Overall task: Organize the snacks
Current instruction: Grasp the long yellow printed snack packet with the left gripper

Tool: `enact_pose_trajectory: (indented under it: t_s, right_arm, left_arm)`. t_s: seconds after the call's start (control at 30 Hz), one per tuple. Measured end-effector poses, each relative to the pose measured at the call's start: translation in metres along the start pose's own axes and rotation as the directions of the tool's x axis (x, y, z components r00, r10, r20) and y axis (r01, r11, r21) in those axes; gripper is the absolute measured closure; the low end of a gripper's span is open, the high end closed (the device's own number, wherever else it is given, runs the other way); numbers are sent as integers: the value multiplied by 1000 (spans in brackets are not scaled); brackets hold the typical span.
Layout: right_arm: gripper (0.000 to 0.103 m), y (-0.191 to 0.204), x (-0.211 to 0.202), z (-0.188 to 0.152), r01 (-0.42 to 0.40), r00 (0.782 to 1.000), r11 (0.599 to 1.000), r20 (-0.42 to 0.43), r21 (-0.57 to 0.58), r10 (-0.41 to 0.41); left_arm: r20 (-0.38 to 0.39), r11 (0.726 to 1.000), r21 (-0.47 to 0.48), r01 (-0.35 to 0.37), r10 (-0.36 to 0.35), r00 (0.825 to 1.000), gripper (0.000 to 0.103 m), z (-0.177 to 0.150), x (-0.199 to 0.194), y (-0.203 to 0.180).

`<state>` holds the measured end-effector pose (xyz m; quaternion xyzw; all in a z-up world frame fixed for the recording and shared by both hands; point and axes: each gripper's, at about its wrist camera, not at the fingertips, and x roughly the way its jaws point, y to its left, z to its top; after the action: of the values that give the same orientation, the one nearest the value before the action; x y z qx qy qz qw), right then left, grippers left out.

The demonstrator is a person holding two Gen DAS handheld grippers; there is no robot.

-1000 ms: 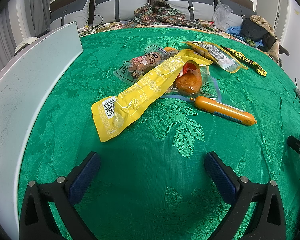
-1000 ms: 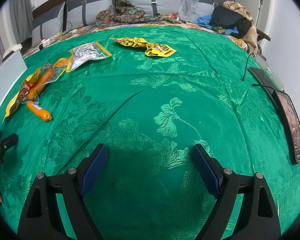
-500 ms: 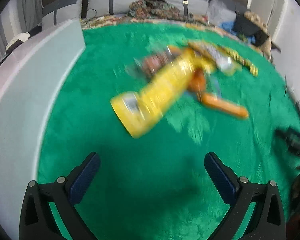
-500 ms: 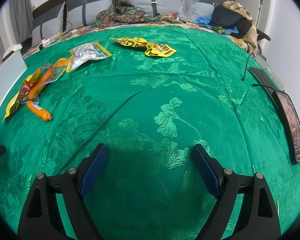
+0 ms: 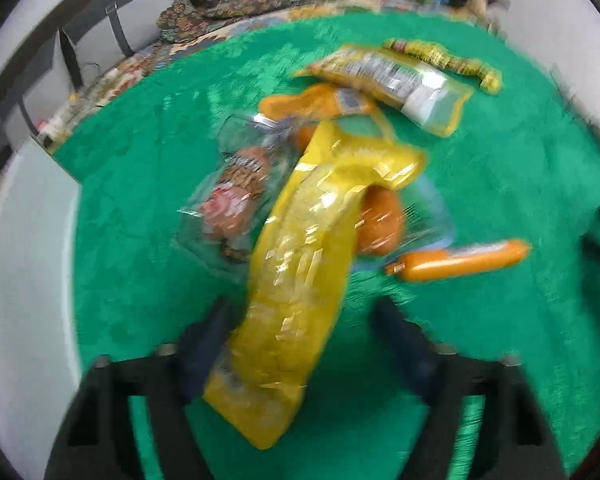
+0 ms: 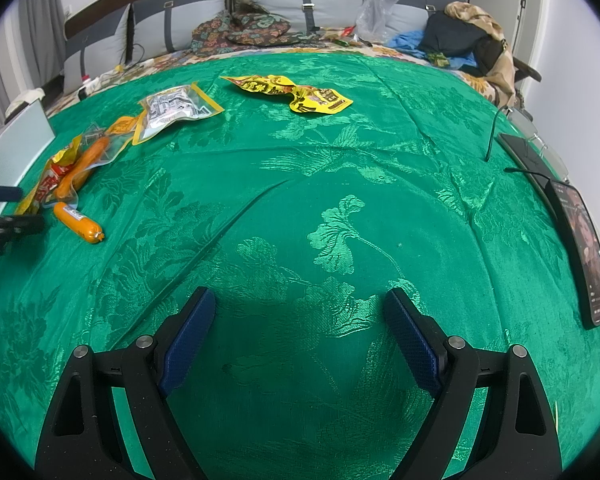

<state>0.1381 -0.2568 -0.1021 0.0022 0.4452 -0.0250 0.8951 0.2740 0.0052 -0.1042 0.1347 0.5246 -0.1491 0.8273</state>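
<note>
Snacks lie on a green cloth (image 6: 340, 168). At the bottom of the blurred left wrist view, the left tongs (image 5: 300, 344) are closing with the long yellow packet (image 5: 300, 272) between the fingers; whether both pads press it cannot be told. Just beyond lie a clear sausage pack (image 5: 236, 196) and an orange sausage (image 5: 460, 260) at right. The right tongs (image 6: 300, 336) stand released over bare cloth; a crumpled yellow wrapper (image 6: 296, 94) lies at upper centre, a phone (image 6: 584, 248) at right.
</note>
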Motion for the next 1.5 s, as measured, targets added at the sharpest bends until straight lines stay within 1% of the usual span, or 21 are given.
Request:
enact_pose_trajectory:
  t_s: [0.03, 0.13, 0.27, 0.37, 0.4, 0.43, 0.5, 0.53, 0.57, 0.63, 0.7, 0.87, 0.93, 1.07, 1.17, 1.23, 1.3, 1.37, 1.4, 1.47, 1.5]
  right_arm:
    - [14, 0, 0, 0, 0, 1000, 1000, 0, 0, 0]
    - [14, 0, 0, 0, -1, 1000, 1000, 0, 1, 1]
    - [13, 1, 0, 0, 0, 1000, 1000, -1, 2, 0]
    - [13, 0, 0, 0, 0, 1000, 1000, -1, 2, 0]
    - [13, 0, 0, 0, 0, 1000, 1000, -1, 2, 0]
    - [13, 1, 0, 0, 0, 1000, 1000, -1, 2, 0]
    - [13, 0, 0, 0, 0, 1000, 1000, -1, 2, 0]
    - [13, 1, 0, 0, 0, 1000, 1000, -1, 2, 0]
    - [13, 1, 0, 0, 0, 1000, 1000, -1, 2, 0]
    - [13, 1, 0, 0, 0, 1000, 1000, -1, 2, 0]
    - [13, 1, 0, 0, 0, 1000, 1000, -1, 2, 0]
    - [13, 1, 0, 1, 0, 1000, 1000, -1, 2, 0]
    - [13, 1, 0, 1, 0, 1000, 1000, -1, 2, 0]
    - [13, 1, 0, 1, 0, 1000, 1000, -1, 2, 0]
    - [13, 1, 0, 1, 1, 1000, 1000, -1, 1, -1]
    - [13, 1, 0, 1, 1, 1000, 1000, -1, 2, -1]
    - [13, 0, 0, 1, 0, 1000, 1000, -1, 2, 0]
    - [13, 0, 0, 1, 1, 1000, 1000, -1, 2, -1]
    - [13, 1, 0, 1, 1, 1000, 1000, -1, 2, -1]
    - [13, 1, 0, 1, 1, 1000, 1000, -1, 2, -1]
    - [13, 1, 0, 1, 0, 1000, 1000, -1, 2, 0]
  left_arm:
    - [3, 1000, -21, 14, -14, 1000, 62, -1, -2, 4]
    - [15, 1000, -17, -2, 2, 1000, 71, -12, -12, 5]
    - [-13, 994, -64, 94, -95, 995, 72, -39, -32, 7]
    - [-21, 958, -153, 241, -248, 969, 72, -66, -49, 9]
    - [-17, 939, -183, 291, -299, 954, 72, -73, -54, 9]
    - [-10, 909, -221, 355, -366, 931, 72, -82, -58, 11]
    - [7, 861, -280, 425, -441, 898, 72, -95, -60, 17]
    - [12, 848, -296, 440, -457, 889, 72, -100, -59, 19]
    - [15, 842, -309, 443, -461, 887, 72, -104, -58, 22]
    - [28, 830, -347, 438, -457, 889, 56, -110, -57, 33]
    - [38, 822, -396, 410, -431, 901, 47, -111, -58, 46]
    - [73, 802, -474, 363, -375, 924, 45, -109, -65, 73]
    - [98, 797, -493, 348, -346, 933, 41, -105, -65, 82]
    - [124, 809, -510, 294, -269, 955, 34, -106, -73, 94]
    - [106, 827, -474, 301, -286, 952, 31, -105, -67, 87]
    - [74, 867, -399, 299, -294, 953, 26, -101, -63, 72]
    - [27, 929, -284, 238, -241, 970, 25, -95, -57, 53]
    - [-1, 969, -190, 155, -158, 987, 25, -89, -49, 39]
    - [-10, 983, -153, 100, -103, 995, 24, -88, -43, 35]
    - [-33, 987, -157, 35, -41, 999, 24, -88, -32, 36]
    - [-17, 987, -163, 12, -15, 1000, 19, -89, -31, 38]
